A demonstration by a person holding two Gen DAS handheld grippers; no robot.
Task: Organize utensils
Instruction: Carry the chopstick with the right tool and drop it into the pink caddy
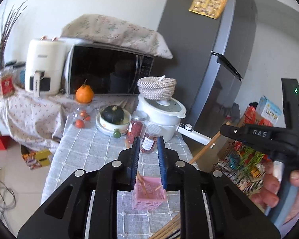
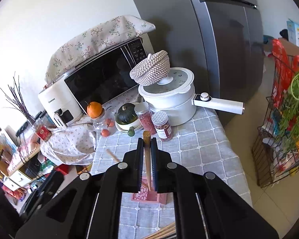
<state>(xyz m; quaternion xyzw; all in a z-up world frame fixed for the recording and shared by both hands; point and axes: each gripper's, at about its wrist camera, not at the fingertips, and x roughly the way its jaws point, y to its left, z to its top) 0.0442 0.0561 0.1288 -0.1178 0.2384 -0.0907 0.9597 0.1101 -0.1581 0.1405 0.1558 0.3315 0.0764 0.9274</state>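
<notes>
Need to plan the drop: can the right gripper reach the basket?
Probably yes: shut on a chopstick, the right gripper has the basket just below its tips, nothing between; the left gripper hovers close, though.

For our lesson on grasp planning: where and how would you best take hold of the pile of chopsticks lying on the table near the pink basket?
Grip one stick in the pile of chopsticks near its thicker end, coming from above with the jaws across its width. The sticks lie flat and parallel on the tablecloth, so only their upper sides are free. Their ends are cut off in both views, so this is a judgement. The pink basket stands just beyond.
</notes>
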